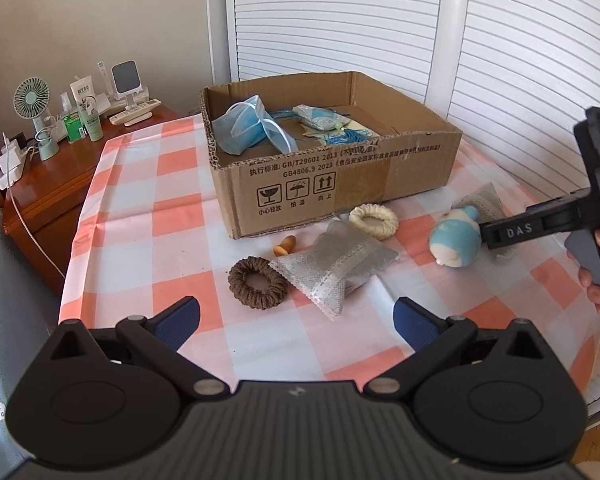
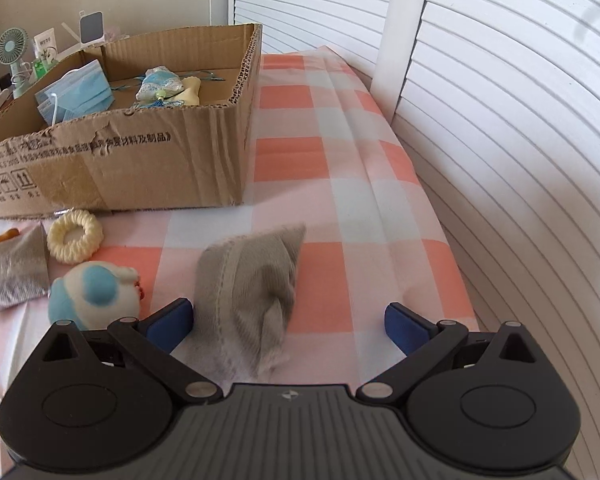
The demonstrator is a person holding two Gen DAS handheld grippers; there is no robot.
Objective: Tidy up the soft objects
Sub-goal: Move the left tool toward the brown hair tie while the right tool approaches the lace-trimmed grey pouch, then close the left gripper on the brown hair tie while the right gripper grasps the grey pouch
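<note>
Plainly the move ahead turns on the grey pouch [image 2: 246, 296] lying between the spread fingers of the right gripper [image 2: 288, 326]. In the right wrist view both blue pads stand wide apart, released, holding nothing. The pouch sits left of centre in that gap: its left edge looks to be touching or just beside the left pad [image 2: 172, 322], while the right pad is well apart from it. Its long axis runs from about 6 o'clock up toward 1 o'clock, so roughly along the fingers and leaning a little right. The pouch is blurred, so whether the left pad truly presses it I cannot say. I judge that closing here would catch it across its short width, though off-centre.

The left gripper [image 1: 296, 322] is also released and empty, hovering over the checked cloth [image 1: 140, 240]. From it, a second grey pouch [image 1: 334, 262] lies at 12 o'clock, a brown ring [image 1: 257, 283] at 11, a cream ring [image 1: 374, 220] at 1, and the blue toy [image 1: 456, 242] at 2. The right gripper is far nearer its pouch than the left.

The box [image 2: 140, 160] stands at 10 o'clock from the right gripper, holding face masks [image 2: 76, 96] and a tasselled sachet [image 2: 158, 84]. The pouch likely belongs there next.
</note>
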